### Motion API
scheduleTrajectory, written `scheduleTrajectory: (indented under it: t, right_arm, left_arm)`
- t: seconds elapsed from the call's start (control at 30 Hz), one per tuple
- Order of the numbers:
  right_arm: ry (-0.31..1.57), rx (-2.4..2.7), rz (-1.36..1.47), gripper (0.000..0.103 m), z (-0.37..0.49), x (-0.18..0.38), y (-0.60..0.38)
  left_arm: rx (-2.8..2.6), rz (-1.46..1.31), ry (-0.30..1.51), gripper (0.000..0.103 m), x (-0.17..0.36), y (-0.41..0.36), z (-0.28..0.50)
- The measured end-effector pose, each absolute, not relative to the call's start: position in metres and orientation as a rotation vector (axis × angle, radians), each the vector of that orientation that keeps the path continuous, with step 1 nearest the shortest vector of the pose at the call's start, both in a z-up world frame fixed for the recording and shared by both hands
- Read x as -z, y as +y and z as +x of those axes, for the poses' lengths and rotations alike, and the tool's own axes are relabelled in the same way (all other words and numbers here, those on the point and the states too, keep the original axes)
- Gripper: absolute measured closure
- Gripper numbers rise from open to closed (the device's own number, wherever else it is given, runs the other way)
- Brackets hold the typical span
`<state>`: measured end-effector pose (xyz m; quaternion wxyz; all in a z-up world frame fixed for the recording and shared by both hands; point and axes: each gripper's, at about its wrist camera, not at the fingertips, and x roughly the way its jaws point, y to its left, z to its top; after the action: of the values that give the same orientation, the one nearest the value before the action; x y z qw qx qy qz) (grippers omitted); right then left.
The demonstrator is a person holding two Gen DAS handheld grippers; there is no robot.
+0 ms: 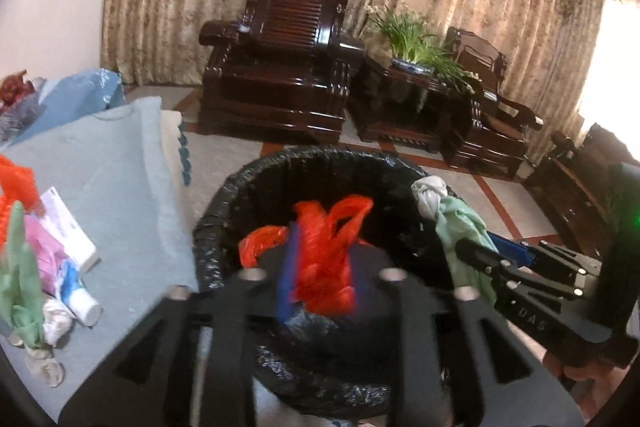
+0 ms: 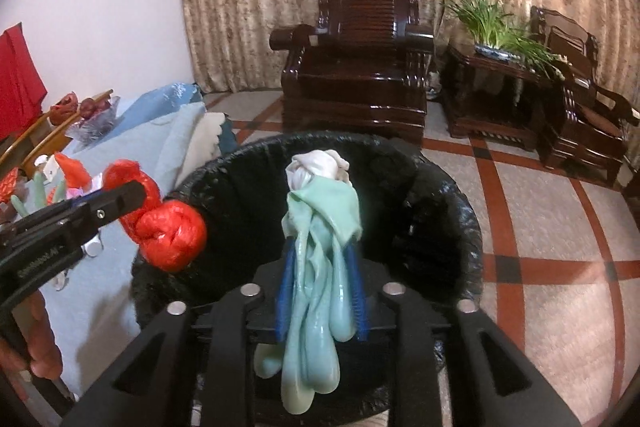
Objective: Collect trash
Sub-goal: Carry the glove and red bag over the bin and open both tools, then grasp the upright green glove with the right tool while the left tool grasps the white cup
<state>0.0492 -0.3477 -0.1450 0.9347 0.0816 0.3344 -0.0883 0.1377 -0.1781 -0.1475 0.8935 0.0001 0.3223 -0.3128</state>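
Note:
A bin lined with a black bag (image 1: 320,155) (image 2: 460,195) stands on the floor right under both grippers. My left gripper (image 1: 324,259) (image 2: 136,199) hovers over the bin's mouth, its blue pads apart, with a knotted orange-red plastic bag (image 1: 324,251) (image 2: 168,231) loose between them. My right gripper (image 2: 322,267) (image 1: 468,251) is over the bin too, jaws apart. A pale green rubber glove (image 2: 320,227) (image 1: 456,223), wrapped around a white wad (image 2: 316,163), hangs uncompressed between its pads.
Left of the bin, a table under a light blue cloth (image 1: 100,155) holds more trash: a green glove (image 1: 20,267), a white tube (image 1: 82,303), a flat box (image 1: 68,227) and crumpled paper. Dark wooden armchairs (image 1: 280,67) and a plant stand (image 2: 492,75) line the curtained wall.

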Motion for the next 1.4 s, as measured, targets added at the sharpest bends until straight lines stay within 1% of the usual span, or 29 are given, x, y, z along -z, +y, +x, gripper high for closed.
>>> scheduleTrajectory:
  t: [0.03, 0.07, 0.1, 0.13, 0.17, 0.2, 0.23, 0.27, 0.3, 0.33, 0.37, 0.4, 0.5, 0.67, 1.0, 1.3, 1.4]
  right_arm:
    - [0.684, 0.187, 0.167, 0.068, 0.05, 0.145, -0.346]
    - [0.681, 0.188, 0.166, 0.066, 0.049, 0.145, -0.345]
    - [0.679, 0.188, 0.164, 0.06, 0.049, 0.145, -0.345]
    - [0.677, 0.191, 0.16, 0.057, 0.049, 0.144, -0.344]
    - [0.673, 0.194, 0.156, 0.052, 0.049, 0.143, -0.343]
    - [0.668, 0.196, 0.155, 0.045, 0.049, 0.142, -0.343]
    - [0.662, 0.197, 0.154, 0.042, 0.049, 0.14, -0.343]
    - [0.654, 0.198, 0.15, 0.035, 0.049, 0.139, -0.34]
    - [0.648, 0.199, 0.146, 0.025, 0.05, 0.137, -0.339]
    - [0.636, 0.203, 0.137, 0.02, 0.05, 0.134, -0.335]
    - [0.625, 0.206, 0.132, 0.011, 0.05, 0.131, -0.333]
    - [0.608, 0.209, 0.124, 0.007, 0.05, 0.128, -0.329]
    - [0.578, 0.186, 0.111, 0.006, 0.055, 0.12, -0.317]
    - [0.548, 0.084, 0.121, 0.006, 0.069, 0.111, -0.281]
    - [0.517, -0.145, 0.092, 0.006, 0.099, 0.108, -0.187]
    - [0.545, -0.253, 0.078, 0.007, 0.119, 0.121, -0.124]
    - [0.553, -0.287, 0.066, 0.01, 0.124, 0.127, -0.104]
  left_arm:
    - [0.65, -0.005, 0.668, 0.056, 0.149, -0.177, 0.138]
    - [0.652, -0.013, 0.669, 0.052, 0.148, -0.173, 0.138]
    - [0.649, -0.017, 0.669, 0.048, 0.148, -0.17, 0.139]
    - [0.643, -0.021, 0.667, 0.046, 0.147, -0.167, 0.139]
    - [0.639, -0.027, 0.663, 0.044, 0.144, -0.161, 0.137]
    - [0.628, -0.035, 0.654, 0.037, 0.142, -0.155, 0.137]
    - [0.614, -0.043, 0.643, 0.033, 0.138, -0.15, 0.137]
    - [0.605, -0.047, 0.636, 0.032, 0.136, -0.145, 0.137]
    - [0.593, -0.051, 0.626, 0.027, 0.132, -0.139, 0.137]
    - [0.574, -0.051, 0.609, 0.021, 0.128, -0.131, 0.137]
    - [0.562, -0.051, 0.598, 0.019, 0.125, -0.125, 0.136]
    - [0.541, -0.052, 0.582, 0.017, 0.12, -0.116, 0.135]
    - [0.48, -0.052, 0.539, 0.013, 0.108, -0.087, 0.13]
    - [0.338, -0.04, 0.481, 0.012, 0.096, -0.03, 0.112]
    - [0.058, -0.047, 0.492, 0.012, 0.098, 0.083, 0.093]
    - [-0.038, -0.031, 0.507, 0.012, 0.113, 0.128, 0.086]
    - [-0.053, -0.033, 0.514, 0.012, 0.118, 0.137, 0.089]
